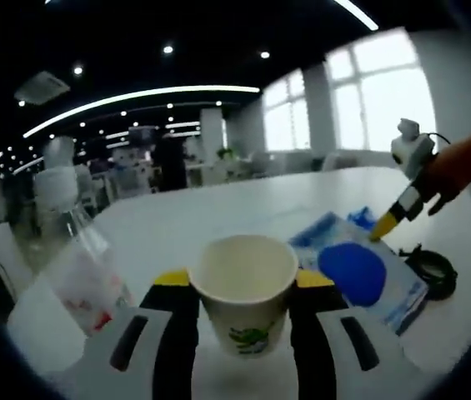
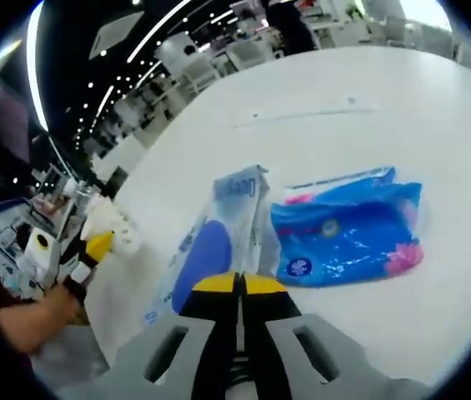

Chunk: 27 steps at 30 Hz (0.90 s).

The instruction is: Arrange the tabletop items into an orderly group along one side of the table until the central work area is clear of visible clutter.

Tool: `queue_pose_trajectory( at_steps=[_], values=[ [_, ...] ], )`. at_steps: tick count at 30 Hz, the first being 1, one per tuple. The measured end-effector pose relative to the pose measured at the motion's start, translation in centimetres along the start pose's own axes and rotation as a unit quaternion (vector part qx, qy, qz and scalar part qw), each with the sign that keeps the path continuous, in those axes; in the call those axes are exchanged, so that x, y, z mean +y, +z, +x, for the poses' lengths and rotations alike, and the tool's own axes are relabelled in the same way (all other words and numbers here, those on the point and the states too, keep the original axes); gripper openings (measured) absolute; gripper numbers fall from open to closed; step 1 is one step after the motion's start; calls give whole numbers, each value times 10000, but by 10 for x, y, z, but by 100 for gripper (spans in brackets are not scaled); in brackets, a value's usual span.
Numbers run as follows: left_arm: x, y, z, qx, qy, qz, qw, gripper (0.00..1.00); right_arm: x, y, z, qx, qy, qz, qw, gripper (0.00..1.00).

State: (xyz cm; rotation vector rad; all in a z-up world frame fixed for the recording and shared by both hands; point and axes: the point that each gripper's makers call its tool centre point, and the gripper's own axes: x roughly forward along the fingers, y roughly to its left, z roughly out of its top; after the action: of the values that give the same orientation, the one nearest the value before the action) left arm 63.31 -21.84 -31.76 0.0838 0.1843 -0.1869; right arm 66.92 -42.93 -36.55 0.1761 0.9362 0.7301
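In the left gripper view, the left gripper (image 1: 242, 287) clasps a white paper cup (image 1: 244, 300) between its yellow-tipped jaws, held above the white table (image 1: 218, 212). A clear plastic bottle (image 1: 81, 267) stands to its left. To its right the right gripper (image 1: 383, 227) touches a pale packet with a blue oval (image 1: 360, 271), beside a black ring (image 1: 431, 268). In the right gripper view, the right gripper (image 2: 237, 285) has its jaws pressed together at that packet's (image 2: 214, 242) edge; whether it pinches the wrapper is unclear. A blue packet (image 2: 348, 233) lies just beside it.
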Motion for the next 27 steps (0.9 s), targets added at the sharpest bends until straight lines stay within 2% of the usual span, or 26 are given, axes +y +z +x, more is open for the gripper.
queue_pose_trajectory(
  at_steps=[6,7,9,10,13,20,22,27],
  values=[
    [10,-4,3,-9,394,66,9992,39,2,-2,3,18,58,0,10000,1],
    [11,-5,4,-35,414,-79,9991,39,3,-2,3,20,68,-2,10000,1],
    [15,-6,5,-19,534,40,9986,39,4,-2,5,32,94,-4,10000,1],
    [16,-7,6,-30,523,-40,9986,39,5,-3,6,35,104,-4,9999,1],
    [19,-7,5,-9,609,73,9981,39,5,-2,8,45,126,10,9999,1],
    [23,-19,6,129,675,-35,9976,40,9,-2,10,38,167,22,9999,1],
    [23,-22,5,182,728,59,9972,40,9,-2,10,38,168,28,9998,1],
    [29,-26,5,179,806,-30,9966,40,11,-1,9,31,192,25,9998,1]
  ],
)
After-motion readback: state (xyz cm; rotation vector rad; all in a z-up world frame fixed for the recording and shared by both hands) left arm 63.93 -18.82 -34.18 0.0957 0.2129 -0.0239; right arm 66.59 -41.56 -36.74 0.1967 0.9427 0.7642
